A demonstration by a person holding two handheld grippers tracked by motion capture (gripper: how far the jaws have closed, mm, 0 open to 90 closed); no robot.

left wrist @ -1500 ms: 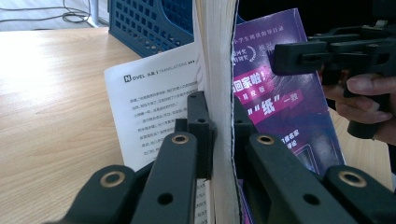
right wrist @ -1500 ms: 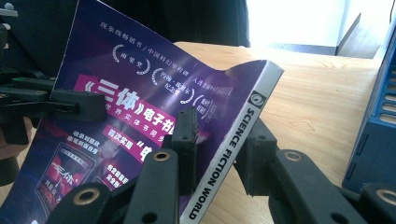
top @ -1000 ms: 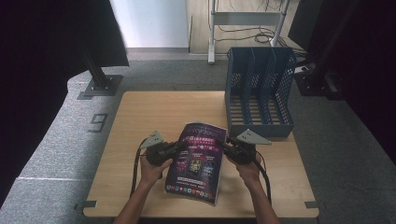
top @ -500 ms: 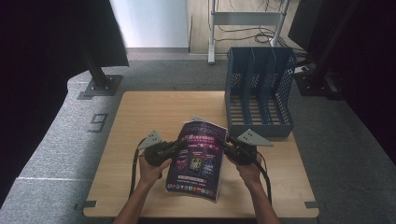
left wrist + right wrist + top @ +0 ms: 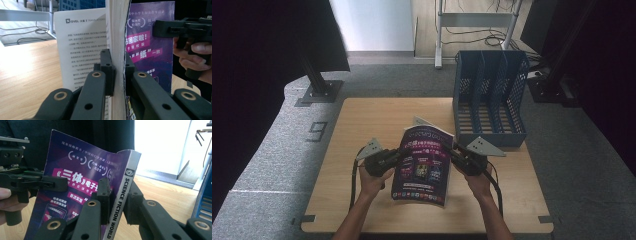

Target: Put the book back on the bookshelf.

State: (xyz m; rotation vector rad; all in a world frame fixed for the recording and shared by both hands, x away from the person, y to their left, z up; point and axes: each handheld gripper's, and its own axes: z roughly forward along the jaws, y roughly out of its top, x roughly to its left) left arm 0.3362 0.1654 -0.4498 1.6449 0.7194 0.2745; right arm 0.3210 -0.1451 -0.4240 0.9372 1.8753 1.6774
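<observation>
A purple-covered magazine (image 5: 422,165) stands tilted above the wooden table (image 5: 362,120), held from both sides. My left gripper (image 5: 398,159) is shut on its page edge; in the left gripper view the pads (image 5: 107,65) pinch the thick block of pages (image 5: 117,37), with a white text page (image 5: 80,45) folded out to the left. My right gripper (image 5: 451,152) clamps the spine (image 5: 122,195), which reads "SCIENCE FICTION WORLD". Its jaws have just been closing, with the spine between them. Each gripper view also shows the other gripper (image 5: 185,27) (image 5: 25,180) across the cover.
A blue mesh file rack (image 5: 489,100) with several upright slots stands at the table's back right, close beyond the right gripper. Bare wood lies to the left and in front of the magazine. Grey carpet surrounds the table.
A white page edge has come into view behind the magazine's top. Both hands stay where they were.
</observation>
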